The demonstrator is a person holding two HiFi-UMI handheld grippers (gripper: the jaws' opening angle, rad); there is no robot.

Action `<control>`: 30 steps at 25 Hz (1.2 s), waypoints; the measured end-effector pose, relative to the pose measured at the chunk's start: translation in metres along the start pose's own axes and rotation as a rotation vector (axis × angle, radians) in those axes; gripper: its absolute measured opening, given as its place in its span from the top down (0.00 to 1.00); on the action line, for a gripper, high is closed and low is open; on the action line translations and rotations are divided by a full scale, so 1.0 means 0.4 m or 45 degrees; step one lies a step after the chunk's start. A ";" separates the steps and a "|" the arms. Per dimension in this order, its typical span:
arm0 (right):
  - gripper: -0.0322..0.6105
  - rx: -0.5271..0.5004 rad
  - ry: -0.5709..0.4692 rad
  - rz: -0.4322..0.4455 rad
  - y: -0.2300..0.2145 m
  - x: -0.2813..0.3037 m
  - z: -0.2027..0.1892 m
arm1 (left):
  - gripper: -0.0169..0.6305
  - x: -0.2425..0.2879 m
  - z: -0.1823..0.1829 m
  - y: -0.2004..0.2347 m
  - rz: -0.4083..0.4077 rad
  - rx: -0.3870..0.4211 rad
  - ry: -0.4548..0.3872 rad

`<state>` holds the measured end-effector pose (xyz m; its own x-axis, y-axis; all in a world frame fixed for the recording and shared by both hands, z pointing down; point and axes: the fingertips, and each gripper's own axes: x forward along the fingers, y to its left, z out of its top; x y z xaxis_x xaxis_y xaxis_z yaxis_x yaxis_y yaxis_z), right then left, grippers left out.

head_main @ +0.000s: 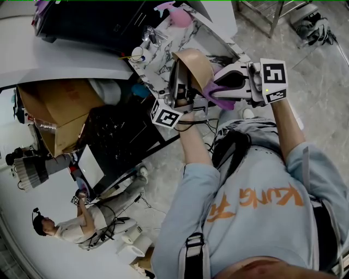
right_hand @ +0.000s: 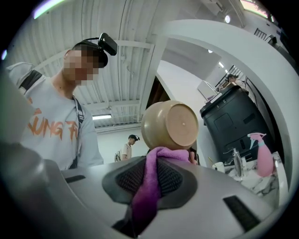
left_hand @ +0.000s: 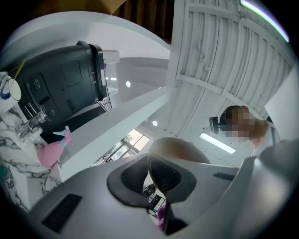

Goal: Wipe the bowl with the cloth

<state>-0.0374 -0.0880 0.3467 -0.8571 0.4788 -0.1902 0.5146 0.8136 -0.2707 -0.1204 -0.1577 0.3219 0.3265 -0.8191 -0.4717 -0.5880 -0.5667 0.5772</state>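
Smooth tan bowl [right_hand: 170,126] beside bunched purple cloth [right_hand: 149,182]

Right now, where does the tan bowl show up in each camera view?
Head view: tan bowl upper centre, with the purple cloth at its right.
Left gripper view: bowl lower centre, rim gripped between the jaws.
Right gripper view: bowl centre, base facing the camera, above the cloth.
Shared landmark: pink spray bottle.
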 end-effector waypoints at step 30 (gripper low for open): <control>0.83 -0.104 -0.498 -0.016 0.033 -0.111 0.208 | 0.92 -0.053 -0.107 -0.020 -0.259 -0.292 0.048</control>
<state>0.0094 -0.1259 0.2732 -0.7806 0.3200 -0.5368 0.4872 0.8496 -0.2021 -0.0908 -0.1397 0.3559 0.4499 -0.6874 -0.5702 -0.3266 -0.7209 0.6113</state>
